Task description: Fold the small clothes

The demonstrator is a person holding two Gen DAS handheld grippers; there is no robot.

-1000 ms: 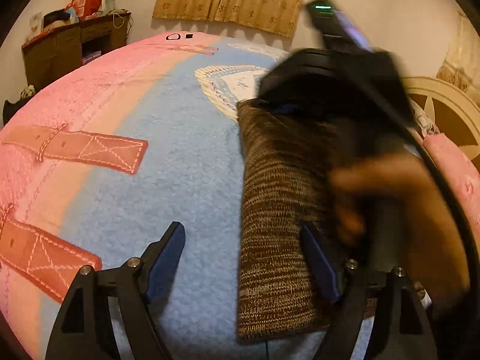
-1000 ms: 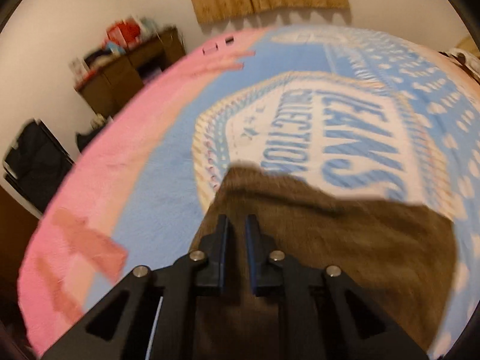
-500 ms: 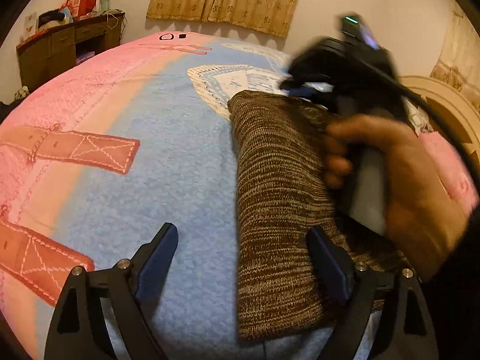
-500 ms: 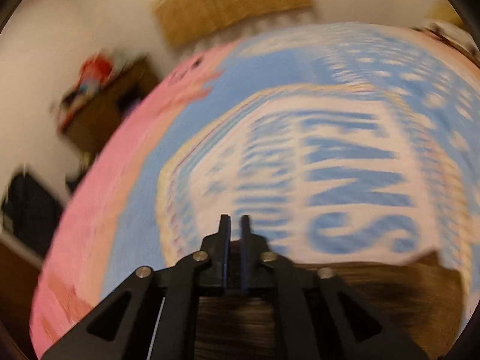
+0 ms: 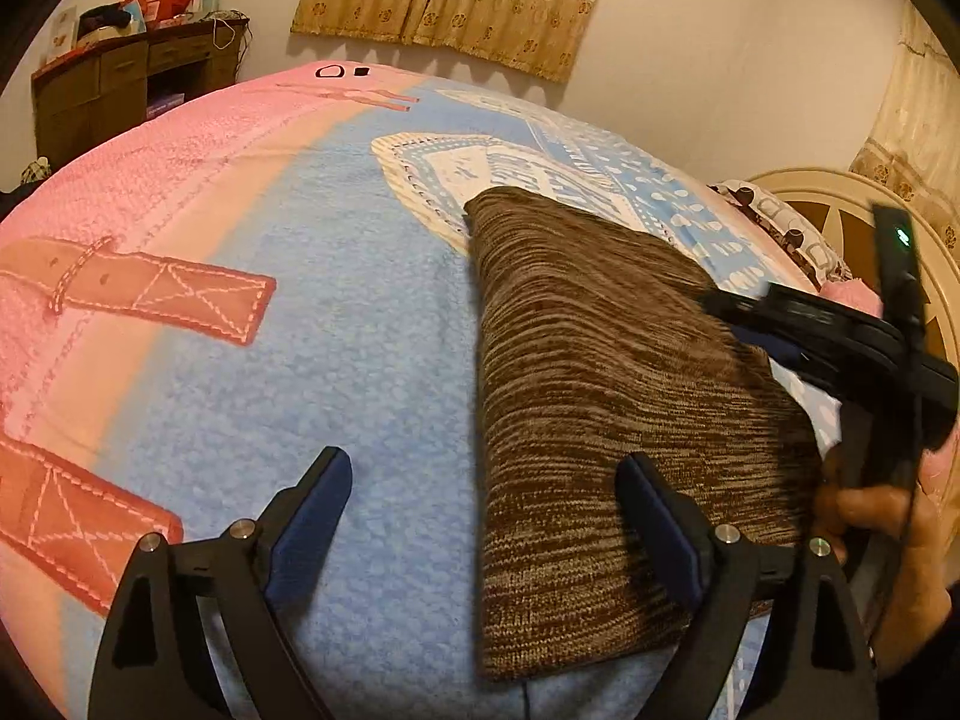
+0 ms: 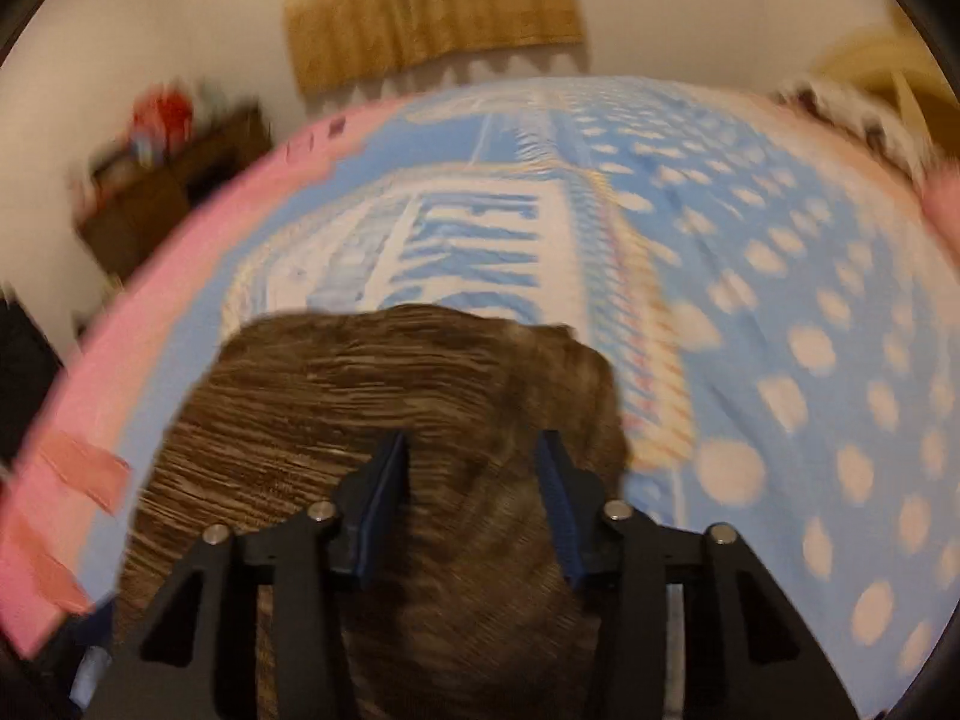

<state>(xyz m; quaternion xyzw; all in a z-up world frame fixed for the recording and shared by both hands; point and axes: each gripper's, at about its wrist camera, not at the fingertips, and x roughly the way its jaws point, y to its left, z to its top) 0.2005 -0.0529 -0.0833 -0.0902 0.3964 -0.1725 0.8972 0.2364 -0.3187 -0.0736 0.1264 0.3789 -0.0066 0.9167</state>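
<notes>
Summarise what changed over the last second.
The right gripper, shut a second ago, has just been opening; its pads stand apart over the brown knitted folded garment without pressing it. In the left wrist view it swung from over the garment to its right edge. The left gripper opened slightly wider. The garment stayed flat on the pink and blue blanket.

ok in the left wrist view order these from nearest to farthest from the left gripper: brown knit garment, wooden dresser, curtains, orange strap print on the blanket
From the left gripper:
1. Brown knit garment, right beside and under its right finger.
2. Orange strap print, on the blanket, to the left.
3. Wooden dresser at far left and curtains on the back wall: too close to call.
</notes>
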